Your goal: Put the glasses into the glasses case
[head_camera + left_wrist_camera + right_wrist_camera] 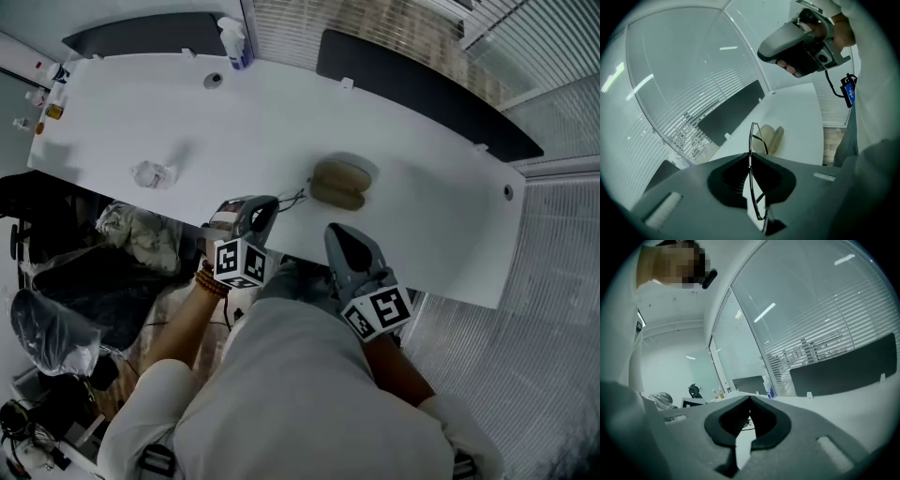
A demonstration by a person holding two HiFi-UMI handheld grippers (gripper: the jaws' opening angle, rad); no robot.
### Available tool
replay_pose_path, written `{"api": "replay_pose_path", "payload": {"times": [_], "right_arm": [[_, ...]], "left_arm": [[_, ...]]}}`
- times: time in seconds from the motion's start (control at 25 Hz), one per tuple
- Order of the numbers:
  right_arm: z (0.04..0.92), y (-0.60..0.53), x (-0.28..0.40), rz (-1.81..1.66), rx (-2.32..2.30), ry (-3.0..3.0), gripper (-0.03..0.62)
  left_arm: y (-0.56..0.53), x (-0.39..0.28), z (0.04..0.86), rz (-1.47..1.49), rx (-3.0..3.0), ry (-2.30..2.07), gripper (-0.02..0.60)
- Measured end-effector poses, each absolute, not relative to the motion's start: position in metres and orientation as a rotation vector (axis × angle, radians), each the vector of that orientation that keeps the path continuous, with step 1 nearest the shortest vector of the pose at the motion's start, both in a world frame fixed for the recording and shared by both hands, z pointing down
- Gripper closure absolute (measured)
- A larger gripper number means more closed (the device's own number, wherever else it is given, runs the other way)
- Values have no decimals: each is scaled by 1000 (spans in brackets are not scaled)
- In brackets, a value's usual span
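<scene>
left gripper: jaws clamped on the glasses; thin frame held edge-on, sticking out past the tips
right gripper: jaws together, nothing between them
glasses vs case: glasses case lies ahead of and below the held frame, slightly right; not touching
case location: on the white table, near its front edge
case axis: long side runs across the left gripper's line; two halves show, looks open
nearer hand: both close to the case in head view, left on its left, right on the near side; roughly equal
next move, my read: lower the frame and turn it parallel to the case's long side
</scene>
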State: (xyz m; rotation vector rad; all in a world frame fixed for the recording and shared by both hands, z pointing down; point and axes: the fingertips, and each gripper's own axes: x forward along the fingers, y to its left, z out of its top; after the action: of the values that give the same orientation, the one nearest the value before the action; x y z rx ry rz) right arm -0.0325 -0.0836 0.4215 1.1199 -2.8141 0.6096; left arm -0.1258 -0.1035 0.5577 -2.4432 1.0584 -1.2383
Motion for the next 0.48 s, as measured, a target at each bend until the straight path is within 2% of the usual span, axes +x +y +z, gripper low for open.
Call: {"api": "replay_pose_path", "payload": {"times": [0.24,0.48], "right_arm": [[418,-87,-17,577,1180,-2806,592],[425,-86,39,573,1364,-2726,592]], "left_arm": [[-114,-98,547,-1206,-2439,957,563],[-120,-32,539,-1129,-2446,783,563]]}}
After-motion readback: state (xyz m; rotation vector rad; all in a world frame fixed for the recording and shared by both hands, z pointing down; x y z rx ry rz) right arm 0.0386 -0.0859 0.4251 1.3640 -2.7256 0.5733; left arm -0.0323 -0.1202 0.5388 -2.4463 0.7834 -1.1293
